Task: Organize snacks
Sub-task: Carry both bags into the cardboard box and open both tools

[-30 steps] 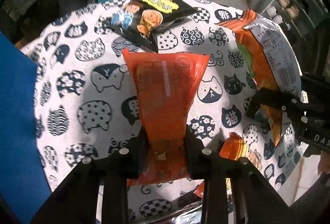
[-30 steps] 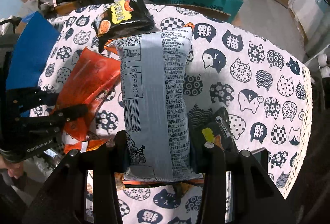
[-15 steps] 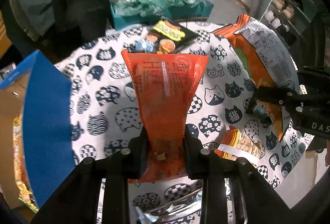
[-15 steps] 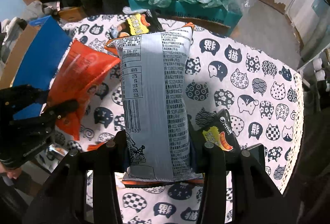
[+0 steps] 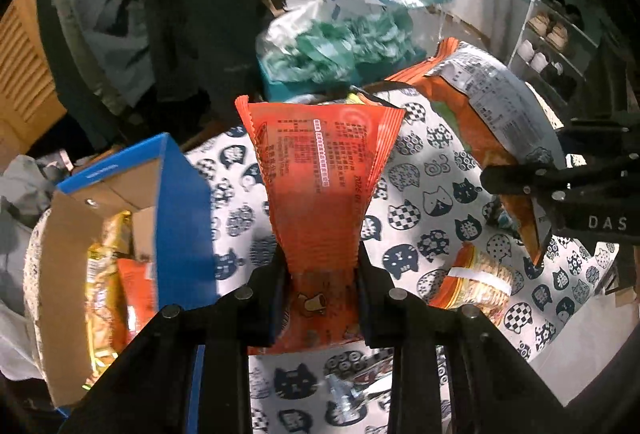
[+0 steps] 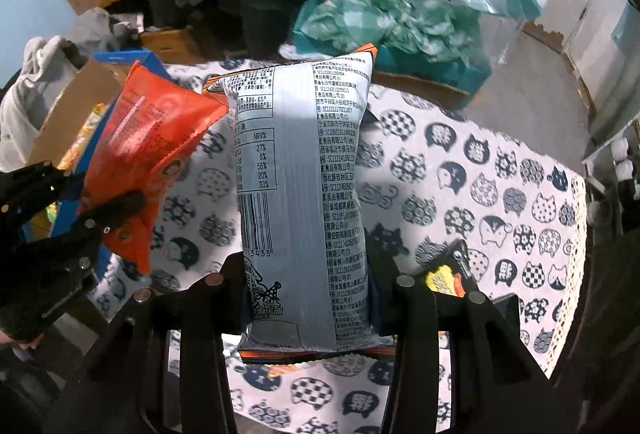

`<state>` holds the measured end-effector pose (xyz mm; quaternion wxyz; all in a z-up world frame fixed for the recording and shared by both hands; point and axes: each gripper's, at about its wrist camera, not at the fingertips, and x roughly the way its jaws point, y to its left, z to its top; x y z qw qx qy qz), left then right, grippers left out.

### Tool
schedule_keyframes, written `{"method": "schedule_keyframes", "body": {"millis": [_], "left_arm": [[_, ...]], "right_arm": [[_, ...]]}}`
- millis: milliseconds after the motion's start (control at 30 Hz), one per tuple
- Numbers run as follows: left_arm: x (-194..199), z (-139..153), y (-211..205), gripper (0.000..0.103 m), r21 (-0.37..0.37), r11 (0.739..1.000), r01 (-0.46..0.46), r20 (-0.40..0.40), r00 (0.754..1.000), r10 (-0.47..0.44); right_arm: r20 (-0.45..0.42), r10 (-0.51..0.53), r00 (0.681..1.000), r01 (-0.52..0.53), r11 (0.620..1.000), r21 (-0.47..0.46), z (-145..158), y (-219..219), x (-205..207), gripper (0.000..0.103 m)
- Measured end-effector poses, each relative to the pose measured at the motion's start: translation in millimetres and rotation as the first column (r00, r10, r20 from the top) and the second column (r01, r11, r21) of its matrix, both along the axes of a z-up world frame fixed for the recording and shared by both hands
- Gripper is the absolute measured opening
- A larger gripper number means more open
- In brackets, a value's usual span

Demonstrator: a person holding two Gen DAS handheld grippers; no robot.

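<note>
Cat-print tablecloth (image 5: 432,170); biscuit pack (image 5: 476,282), blue carton (image 5: 180,202).

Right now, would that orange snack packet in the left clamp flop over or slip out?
Probably not flop: the orange packet stands upright above the left gripper, so it seems light and fairly stiff. The pinched film looks glossy, so it may slide if jerked. Its contents are likely crushable.

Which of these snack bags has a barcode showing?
The silver-backed bag clamped in the right gripper: its barcode faces the camera. The orange-red packet in the left gripper shows only printed text.
</note>
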<state>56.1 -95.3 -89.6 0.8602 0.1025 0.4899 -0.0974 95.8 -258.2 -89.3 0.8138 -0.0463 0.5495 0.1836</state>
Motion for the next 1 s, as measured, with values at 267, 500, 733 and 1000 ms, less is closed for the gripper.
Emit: {"method": "schedule_keyframes", "body": {"millis": [267, 500, 733, 1000], "left_arm": [[-7, 20, 43, 0.029, -0.009, 0.998, -0.057, 0.048, 0.997, 0.057], [-14, 28, 77, 0.029, -0.017, 0.994, -0.104, 0.072, 0.992, 0.105], [-17, 31, 111, 0.029, -0.022, 0.987, -0.158, 0.08, 0.984, 0.159], [-17, 30, 150, 0.029, -0.033, 0.977, -0.213, 0.071, 0.974, 0.214]], "right_arm": [[0.031, 0.057, 0.998, -0.059, 0.997, 0.047, 23, 39, 1, 0.042], [0.035, 0.117, 0.993, -0.119, 0.989, 0.084, 36, 79, 1, 0.042], [0.041, 0.183, 0.982, -0.186, 0.978, 0.094, 43, 120, 1, 0.042], [0.032, 0.233, 0.972, -0.235, 0.966, 0.109, 44, 160, 4, 0.042]]}}
